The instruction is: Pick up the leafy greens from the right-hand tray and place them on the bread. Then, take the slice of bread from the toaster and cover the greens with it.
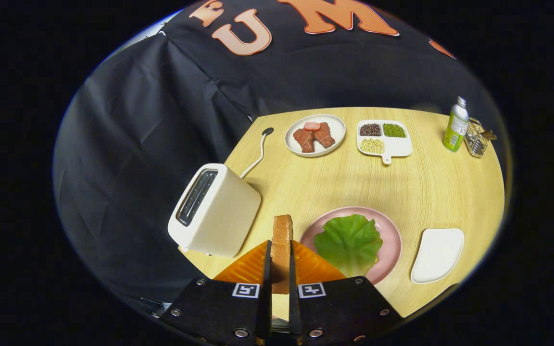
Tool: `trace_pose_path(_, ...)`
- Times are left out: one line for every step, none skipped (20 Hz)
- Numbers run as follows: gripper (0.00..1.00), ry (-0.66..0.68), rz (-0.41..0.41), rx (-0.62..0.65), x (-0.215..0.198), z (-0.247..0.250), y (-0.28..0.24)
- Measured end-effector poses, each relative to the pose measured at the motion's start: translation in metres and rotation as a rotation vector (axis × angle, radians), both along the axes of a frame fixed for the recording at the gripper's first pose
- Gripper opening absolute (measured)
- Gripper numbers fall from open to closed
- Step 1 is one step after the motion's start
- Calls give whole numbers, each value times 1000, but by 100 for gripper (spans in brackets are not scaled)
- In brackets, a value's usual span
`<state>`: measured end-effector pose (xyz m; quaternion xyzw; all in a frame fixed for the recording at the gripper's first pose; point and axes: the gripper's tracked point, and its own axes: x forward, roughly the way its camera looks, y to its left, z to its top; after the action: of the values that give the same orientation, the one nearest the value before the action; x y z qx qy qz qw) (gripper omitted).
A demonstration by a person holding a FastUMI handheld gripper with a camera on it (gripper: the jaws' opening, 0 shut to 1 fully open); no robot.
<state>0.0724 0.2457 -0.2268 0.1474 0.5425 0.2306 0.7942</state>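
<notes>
both fingers (267,269) press a bread slice (282,240) held upright on edge, between toaster (214,209) and leafy greens (349,242) on pink plate (392,245).

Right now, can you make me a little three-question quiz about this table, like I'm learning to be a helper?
1. True or false: the gripper is shut on the slice of bread.
2. Where do the leafy greens lie? A) on the pink plate B) on the white tray C) in the toaster
3. Fill in: the plate of meat sits beside the divided dish of ____.

Key: 1 true; 2 A; 3 beans.
</notes>
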Motion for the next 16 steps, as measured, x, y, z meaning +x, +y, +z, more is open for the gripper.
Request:
trace_pose_path(15, 15, -3, 7, -2, -8, -5)
trace_pose_path(15, 32, -2, 10, -2, -17, -9)
trace_pose_path(15, 45, 2, 8, -1, -24, -15)
trace_pose_path(15, 57, -6, -6, 2, -36, -22)
trace_pose_path(15, 69, -14, -13, 4, -47, -29)
trace_pose_path(15, 84, -18, -15, 6, -57, -34)
trace_pose_path(15, 99, -16, -2, 5, -65, -38)
trace_pose_path(15, 111, -3, 14, 5, -71, -39)
trace_pose_path(15, 118, 0, 34, 7, -74, -41)
trace_pose_path(15, 124, -14, 51, 11, -74, -44)
trace_pose_path(15, 124, -29, 47, 12, -75, -51)
trace_pose_path(15, 119, -29, 20, 15, -84, -60)
trace_pose_path(15, 120, -13, -4, 11, -90, -65)
trace_pose_path(15, 119, -5, -14, 10, -94, -68)
trace_pose_path(15, 113, -1, -17, 10, -97, -70)
trace_pose_path(15, 108, 1, -18, 12, -101, -70)
